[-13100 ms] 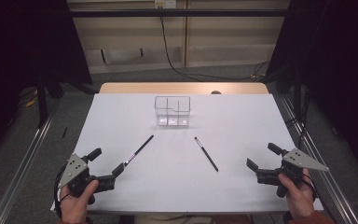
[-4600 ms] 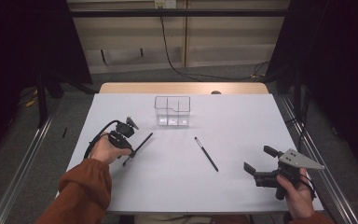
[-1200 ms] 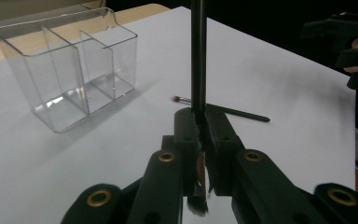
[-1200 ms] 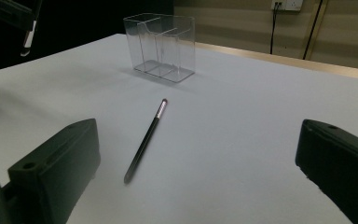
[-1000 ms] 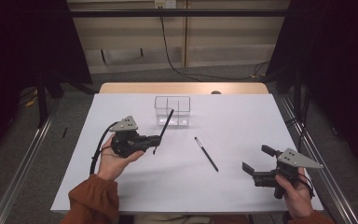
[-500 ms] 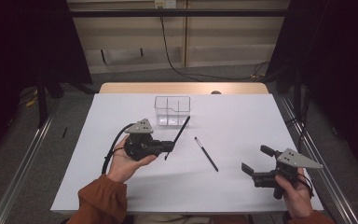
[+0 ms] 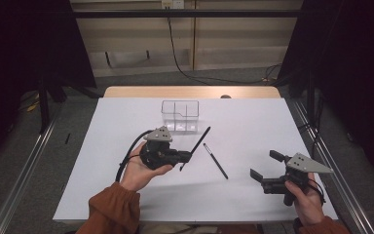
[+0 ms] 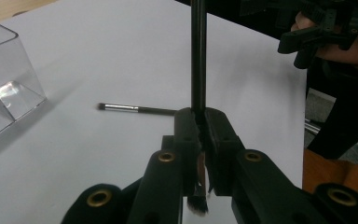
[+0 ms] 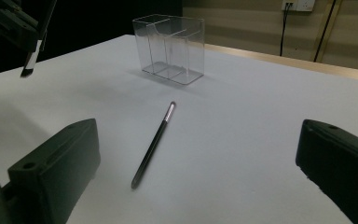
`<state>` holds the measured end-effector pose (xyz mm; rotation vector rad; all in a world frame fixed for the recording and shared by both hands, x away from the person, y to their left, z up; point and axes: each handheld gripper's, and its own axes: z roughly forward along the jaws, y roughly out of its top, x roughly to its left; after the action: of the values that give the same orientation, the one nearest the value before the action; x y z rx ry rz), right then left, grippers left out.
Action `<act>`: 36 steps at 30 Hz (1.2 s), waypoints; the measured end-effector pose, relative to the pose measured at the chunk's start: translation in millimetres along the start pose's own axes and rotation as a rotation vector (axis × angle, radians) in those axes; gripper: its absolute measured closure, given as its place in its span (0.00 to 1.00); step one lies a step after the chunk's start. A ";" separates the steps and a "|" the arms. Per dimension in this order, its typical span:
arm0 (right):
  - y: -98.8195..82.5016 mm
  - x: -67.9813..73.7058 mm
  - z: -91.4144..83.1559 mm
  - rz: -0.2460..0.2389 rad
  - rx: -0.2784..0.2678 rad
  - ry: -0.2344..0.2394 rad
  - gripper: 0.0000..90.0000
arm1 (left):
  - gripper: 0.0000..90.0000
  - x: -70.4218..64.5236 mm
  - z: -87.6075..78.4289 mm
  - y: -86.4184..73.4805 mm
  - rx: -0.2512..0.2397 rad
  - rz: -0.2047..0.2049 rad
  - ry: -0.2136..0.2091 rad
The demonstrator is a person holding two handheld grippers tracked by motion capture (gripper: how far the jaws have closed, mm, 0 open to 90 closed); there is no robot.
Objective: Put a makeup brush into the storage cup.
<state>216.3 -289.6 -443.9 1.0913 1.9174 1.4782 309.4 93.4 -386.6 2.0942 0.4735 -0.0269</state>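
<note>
My left gripper [image 7: 187, 157] is shut on a black makeup brush [image 7: 198, 144], gripped near its bristle end, with the handle slanting up toward the clear box [image 7: 180, 116]. In the left gripper view the handle [image 8: 198, 56] rises straight from the shut jaws and the bristles hang below them. A second black brush [image 7: 215, 161] lies flat on the white table just right of that gripper. My right gripper [image 7: 264, 165] is open at the front right, held just over the table. In the right gripper view the lying brush [image 9: 154, 142] sits between its wide jaws, farther off.
The clear box [image 9: 170, 46] has open-top compartments and stands at the back middle of the white table [image 7: 126, 195]. A wooden strip [image 7: 190, 91] borders the far edge. Dark curtains and metal rails flank both sides.
My left gripper took the left brush off the table, lifted it and carried it right toward the middle. In the last half second it shifted slightly right. The right gripper has barely moved.
</note>
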 end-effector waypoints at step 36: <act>-0.8 3.1 -0.8 -0.014 0.013 0.030 0.00 | 0.94 -4.9 11.6 19.4 0.270 0.039 -0.040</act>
<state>213.7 -287.6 -444.1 1.0647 1.9538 1.4846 313.4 73.2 -376.2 2.3622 0.4236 -0.1155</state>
